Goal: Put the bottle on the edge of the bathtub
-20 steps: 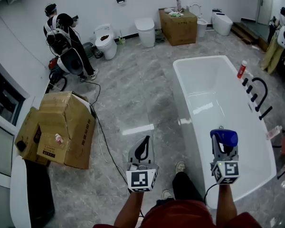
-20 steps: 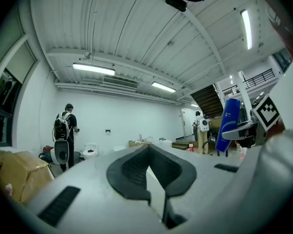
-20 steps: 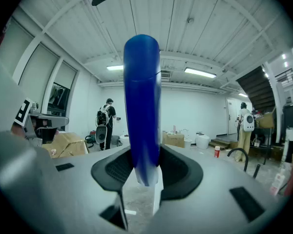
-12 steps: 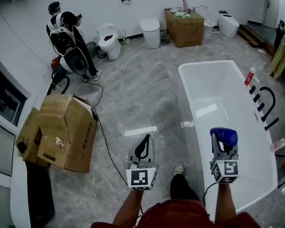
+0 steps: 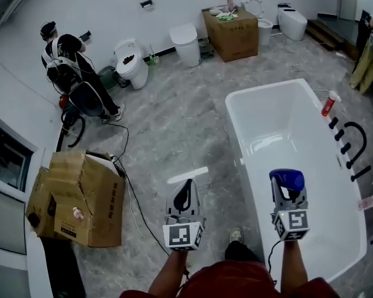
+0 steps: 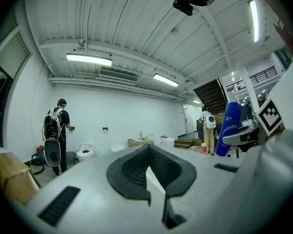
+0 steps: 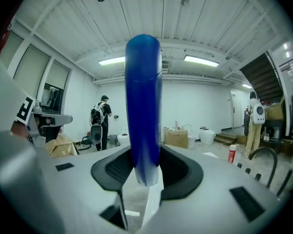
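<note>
A blue bottle (image 5: 288, 179) stands upright in my right gripper (image 5: 288, 190), which is shut on its lower part; in the right gripper view the bottle (image 7: 143, 106) rises between the black pads (image 7: 112, 172). It hangs over the near end of the white bathtub (image 5: 235, 140). My left gripper (image 5: 184, 194) is held over the grey floor left of the tub, its jaws together with nothing in them. In the left gripper view (image 6: 149, 172) the blue bottle (image 6: 229, 128) shows at the right.
A red bottle (image 5: 327, 104) and a black faucet (image 5: 354, 144) are on the tub's far rim. An open cardboard box (image 5: 81, 194) and a cable (image 5: 133, 191) lie to the left. A person with a backpack (image 5: 71, 61), toilets (image 5: 132, 64) and a brown crate (image 5: 231, 30) are along the back wall.
The head view has swung slightly, so the room sits a little differently in the picture. Both grippers keep their places, and the bottle stays in the right one.
</note>
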The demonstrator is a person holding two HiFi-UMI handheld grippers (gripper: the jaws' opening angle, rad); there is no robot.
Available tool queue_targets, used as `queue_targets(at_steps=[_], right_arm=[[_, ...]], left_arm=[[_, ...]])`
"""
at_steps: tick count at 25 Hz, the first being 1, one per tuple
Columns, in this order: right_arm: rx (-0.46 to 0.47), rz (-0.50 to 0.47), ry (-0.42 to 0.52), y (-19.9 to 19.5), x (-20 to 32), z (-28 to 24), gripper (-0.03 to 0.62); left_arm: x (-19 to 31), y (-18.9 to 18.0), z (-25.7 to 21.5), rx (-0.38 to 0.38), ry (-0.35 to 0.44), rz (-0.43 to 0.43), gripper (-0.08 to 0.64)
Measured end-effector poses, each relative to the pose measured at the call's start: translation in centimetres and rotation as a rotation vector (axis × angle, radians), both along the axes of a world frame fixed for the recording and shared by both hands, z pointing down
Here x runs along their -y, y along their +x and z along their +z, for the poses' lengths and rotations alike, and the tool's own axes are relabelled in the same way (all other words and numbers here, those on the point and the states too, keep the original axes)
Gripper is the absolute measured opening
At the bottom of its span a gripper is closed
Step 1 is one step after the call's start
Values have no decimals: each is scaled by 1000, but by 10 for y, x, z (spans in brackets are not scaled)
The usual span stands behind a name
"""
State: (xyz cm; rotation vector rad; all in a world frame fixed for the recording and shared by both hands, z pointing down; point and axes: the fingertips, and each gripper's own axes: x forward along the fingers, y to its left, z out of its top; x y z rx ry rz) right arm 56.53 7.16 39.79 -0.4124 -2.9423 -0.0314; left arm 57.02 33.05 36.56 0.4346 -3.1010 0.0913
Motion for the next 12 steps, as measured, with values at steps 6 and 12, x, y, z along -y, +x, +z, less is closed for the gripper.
queue_targets(at_steps=[6,12], right_arm=[[-17,37,54,-58,31,18,153],[-26,32,41,-118,28,19,153]], left_arm=[[18,-64,8,-8,-31,10,6],[14,-119,12,-12,-23,16,6]])
